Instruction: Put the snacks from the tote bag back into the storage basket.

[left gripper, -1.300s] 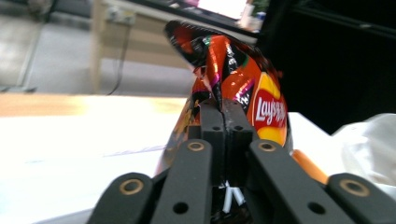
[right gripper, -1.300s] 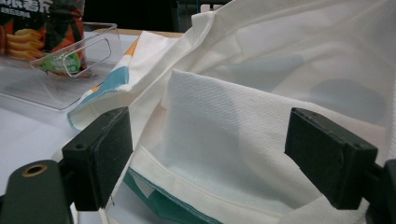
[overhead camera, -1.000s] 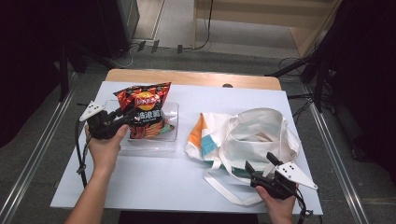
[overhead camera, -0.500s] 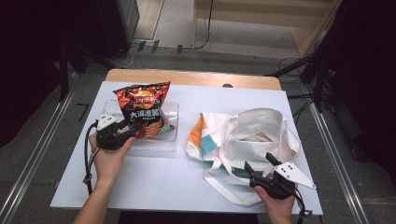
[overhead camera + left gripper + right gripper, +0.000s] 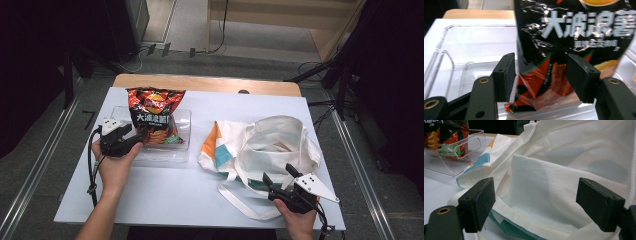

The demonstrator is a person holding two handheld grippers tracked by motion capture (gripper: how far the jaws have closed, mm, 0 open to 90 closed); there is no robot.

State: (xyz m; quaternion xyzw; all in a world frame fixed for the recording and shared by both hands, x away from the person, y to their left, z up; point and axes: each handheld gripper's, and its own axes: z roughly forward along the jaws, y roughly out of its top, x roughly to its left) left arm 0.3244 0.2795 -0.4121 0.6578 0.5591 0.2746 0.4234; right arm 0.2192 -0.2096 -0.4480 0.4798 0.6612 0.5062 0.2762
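1. Left gripper point(image 5: 541, 75): its jaws have just been opening and stand apart astride the lower corner of the chip bag point(image 5: 574, 37); the pads are not pressing it.
2. The chip bag leans upright in the clear plastic tray point(image 5: 182, 120), far left on the white table point(image 5: 165, 195).
3. Right gripper point(image 5: 544, 205): jaws spread wide, holding nothing, at the near edge of the white tote bag point(image 5: 280, 145), right of the tray.
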